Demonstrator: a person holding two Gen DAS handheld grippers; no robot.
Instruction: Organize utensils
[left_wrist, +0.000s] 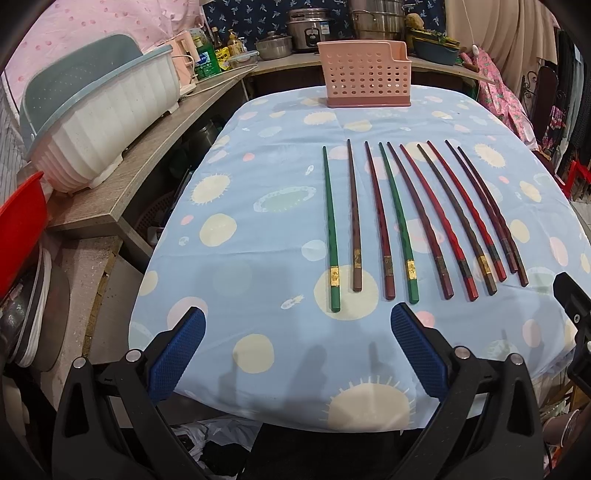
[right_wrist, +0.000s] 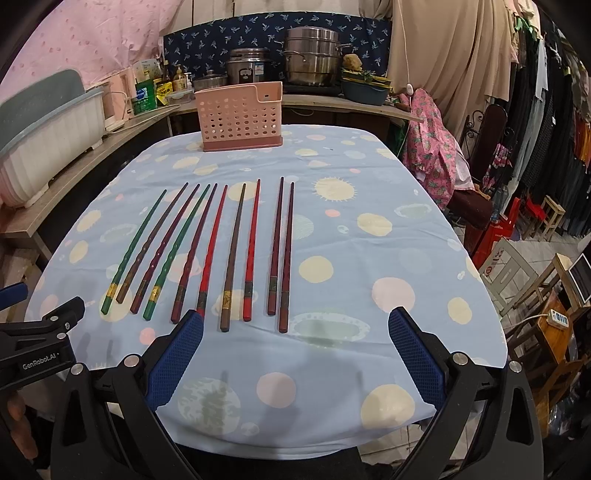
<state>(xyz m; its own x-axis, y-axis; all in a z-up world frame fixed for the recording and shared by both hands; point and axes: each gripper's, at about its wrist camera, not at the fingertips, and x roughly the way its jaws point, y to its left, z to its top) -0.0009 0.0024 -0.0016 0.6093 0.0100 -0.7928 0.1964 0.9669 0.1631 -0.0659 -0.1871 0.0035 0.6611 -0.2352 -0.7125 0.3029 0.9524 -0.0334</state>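
Several chopsticks lie side by side on the blue patterned tablecloth (left_wrist: 258, 229), thick ends toward me: green ones (left_wrist: 330, 229) (right_wrist: 135, 245), dark red ones (left_wrist: 378, 221) (right_wrist: 195, 251), bright red ones (right_wrist: 252, 251) and brown ones (right_wrist: 232, 258). A pink perforated utensil holder (left_wrist: 365, 74) (right_wrist: 240, 116) stands upright at the table's far edge. My left gripper (left_wrist: 297, 325) is open and empty, hovering near the front edge, short of the chopsticks' thick ends. My right gripper (right_wrist: 295, 328) is open and empty, just short of the right-hand chopsticks.
A white and grey dish rack (left_wrist: 103, 129) sits on a wooden counter (left_wrist: 147, 166) to the left. Pots (right_wrist: 310, 59), a rice cooker (right_wrist: 245, 66) and bottles (right_wrist: 144, 92) stand behind the table. A chair with pink cloth (right_wrist: 436, 147) and stools (right_wrist: 550, 214) are to the right.
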